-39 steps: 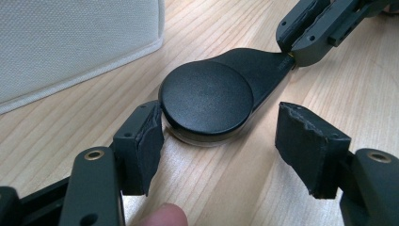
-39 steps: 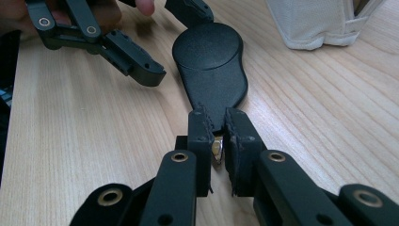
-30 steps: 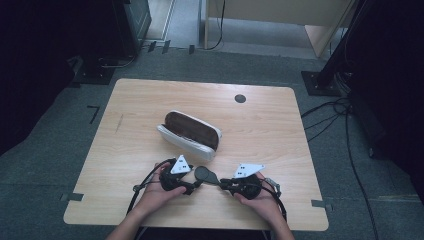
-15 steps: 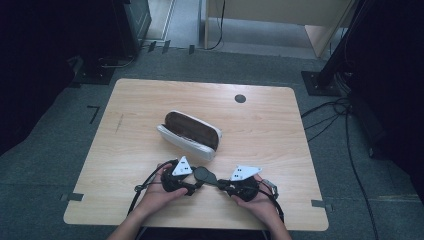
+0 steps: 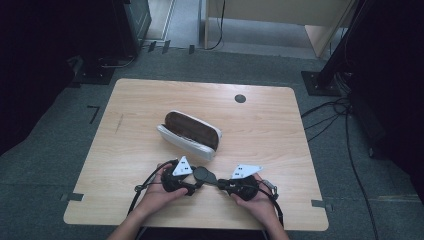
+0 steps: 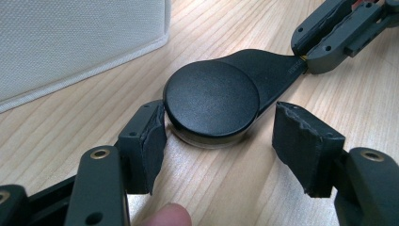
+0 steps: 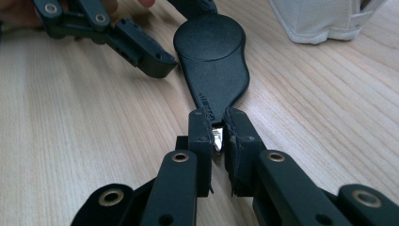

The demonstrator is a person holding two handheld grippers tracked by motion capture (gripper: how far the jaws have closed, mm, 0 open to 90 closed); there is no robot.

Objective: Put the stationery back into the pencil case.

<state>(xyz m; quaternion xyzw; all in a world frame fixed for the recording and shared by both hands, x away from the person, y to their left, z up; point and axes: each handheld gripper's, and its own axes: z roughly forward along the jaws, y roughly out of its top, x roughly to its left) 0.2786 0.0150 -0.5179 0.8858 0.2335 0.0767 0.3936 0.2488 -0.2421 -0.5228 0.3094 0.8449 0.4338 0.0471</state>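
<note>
while the right tool [image 7: 215,129] pinches the narrow handle end of a black folding magnifier [image 7: 214,61] low on the tabletop [image 5: 280,130], the left tool [image 6: 219,141] has been closing around its round end, one pad touching; beyond lies a white case [image 5: 187,132].
</note>
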